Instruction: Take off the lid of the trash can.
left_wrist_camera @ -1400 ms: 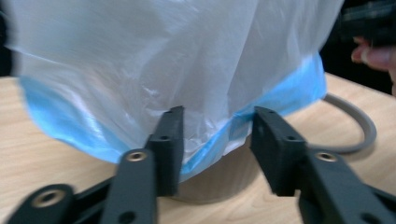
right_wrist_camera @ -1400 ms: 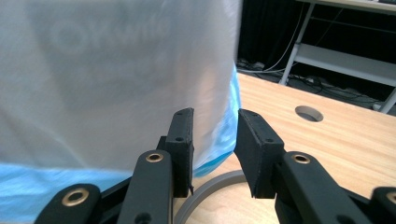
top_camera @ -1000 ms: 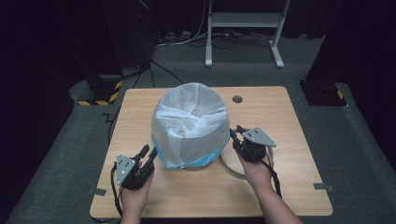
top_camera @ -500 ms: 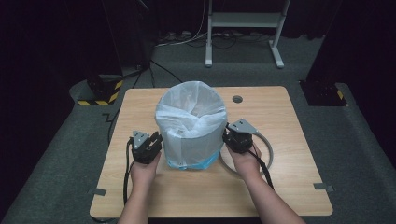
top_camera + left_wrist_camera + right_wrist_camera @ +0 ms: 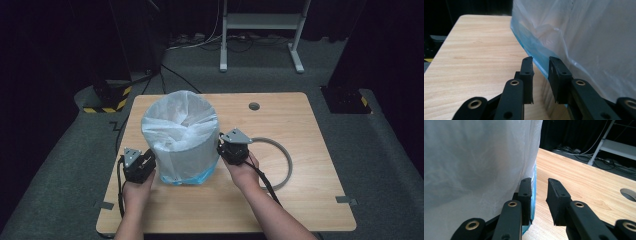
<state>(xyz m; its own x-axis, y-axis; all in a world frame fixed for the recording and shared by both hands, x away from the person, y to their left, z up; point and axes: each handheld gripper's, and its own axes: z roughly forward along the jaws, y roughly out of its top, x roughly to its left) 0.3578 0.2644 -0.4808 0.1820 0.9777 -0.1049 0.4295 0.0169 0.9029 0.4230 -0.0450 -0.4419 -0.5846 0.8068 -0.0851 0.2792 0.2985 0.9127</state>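
Standing upright, bin (image 5: 182, 150) in white, blue-hemmed liner (image 5: 177, 125); both hand-held grippers slightly parted, closing.

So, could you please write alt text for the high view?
A person's two grippers, left and right, flank a bag-lined bin on a wooden table. A grey ring lies right of the bin.

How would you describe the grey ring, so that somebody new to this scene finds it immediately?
Start at the wooden table. The bin with a white bag stands left of centre; right of it, behind the right gripper, lies the grey ring. It alone is flat, thin and open in the middle.
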